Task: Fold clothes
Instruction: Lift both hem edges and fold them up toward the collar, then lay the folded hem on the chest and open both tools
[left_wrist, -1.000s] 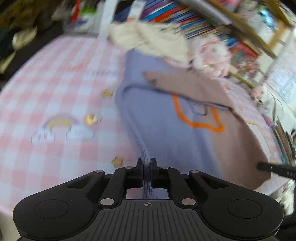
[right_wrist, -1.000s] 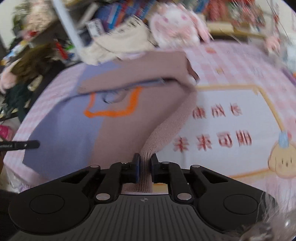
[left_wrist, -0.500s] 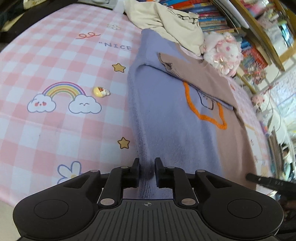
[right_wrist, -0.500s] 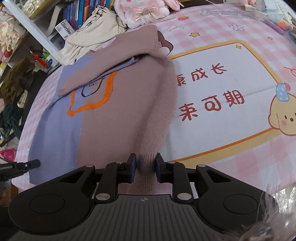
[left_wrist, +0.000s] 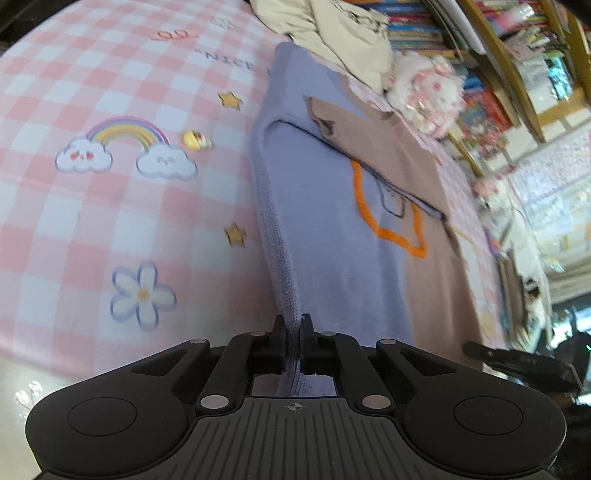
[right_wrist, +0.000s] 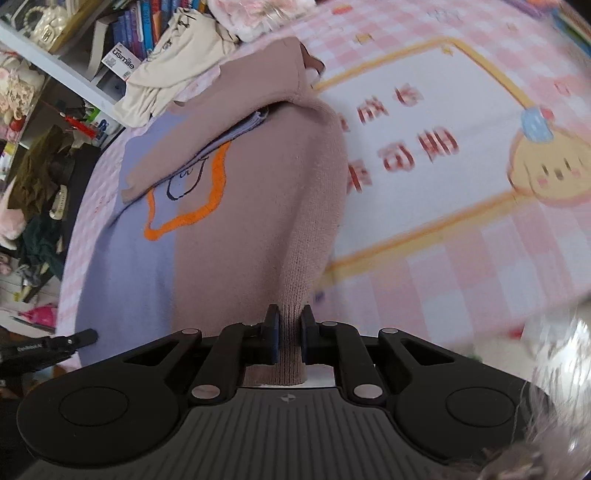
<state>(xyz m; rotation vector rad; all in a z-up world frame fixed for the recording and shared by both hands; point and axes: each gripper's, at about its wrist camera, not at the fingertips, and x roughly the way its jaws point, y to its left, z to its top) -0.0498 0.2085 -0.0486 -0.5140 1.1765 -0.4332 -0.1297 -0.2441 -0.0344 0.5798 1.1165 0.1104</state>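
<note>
Sweater (left_wrist: 332, 236) hem pinched in both grippers — left (left_wrist: 293, 326), right (right_wrist: 289, 319).

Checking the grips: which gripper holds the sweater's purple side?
The left gripper: it pinches the sweater's purple hem; the right gripper pinches brown knit.

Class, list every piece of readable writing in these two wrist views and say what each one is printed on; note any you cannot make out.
"NICE": pink checked cloth, beside the lilac and brown knitted sweater; letters after it are hidden.
"usmile": white box on the bookshelf.
Red Chinese characters in the cloth's yellow-framed white panel: too blurred to read.
Small white lettering on the black tongs at the left edge: too small.
Book spines: unreadable.
</note>
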